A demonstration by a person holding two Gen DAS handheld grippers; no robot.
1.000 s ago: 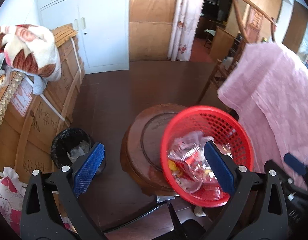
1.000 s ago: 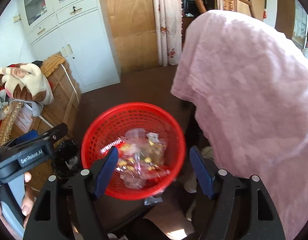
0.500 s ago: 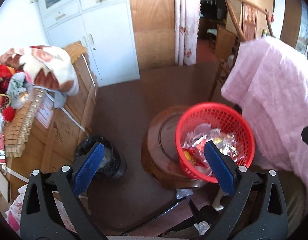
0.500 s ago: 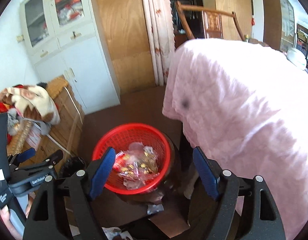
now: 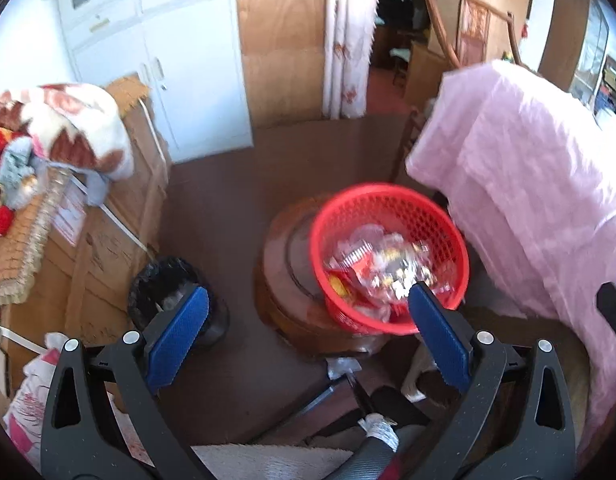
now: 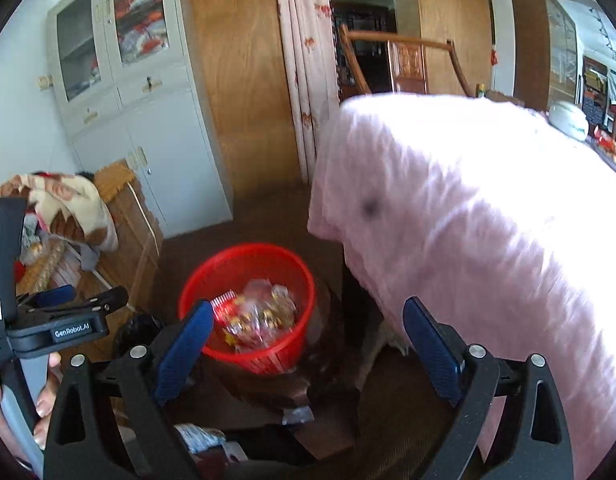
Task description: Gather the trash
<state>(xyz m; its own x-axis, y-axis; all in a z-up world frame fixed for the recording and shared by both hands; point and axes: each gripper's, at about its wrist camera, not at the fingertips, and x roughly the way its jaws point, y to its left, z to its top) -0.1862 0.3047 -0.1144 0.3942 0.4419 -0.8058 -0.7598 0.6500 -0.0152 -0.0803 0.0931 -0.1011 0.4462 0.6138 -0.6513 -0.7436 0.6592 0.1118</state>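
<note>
Now both cameras sit farther back and higher than a second ago: the red basket [image 5: 388,258], which filled the lower middle of both views then, reads smaller and more of the room shows around it.

On the far left, a patterned blanket [image 5: 74,128] lies heaped on a wooden cabinet [image 5: 108,240], as before. Near its foot on the floor stands a black bin [image 5: 170,280] lined with a dark bag, with something pale inside. The left gripper [image 5: 304,338] holds nothing; its blue pads stand wide apart, just as they did a second ago, with only floor between them.

Right of the bin, the basket rests on a round wooden stool [image 5: 284,276], toward its right edge. The collected trash [image 5: 382,272], clear and red wrappers, lies inside it. That pile looks unchanged, and no piece hangs from either tool.

The right gripper [image 6: 308,344] shows the clearest change: its jaws are opening and stand visibly wider than a second ago, with nothing between the pads, only the basket seen well beyond them. On the far right, a pink cloth [image 6: 468,220] drapes over furniture.

Taken together, this looks like a pull-away after a drop: the wrappers are in the basket, both tools are free, and the next piece of litter can be sought. A small crumpled scrap [image 5: 342,366] on the floor just near the stool may be a candidate.
</note>
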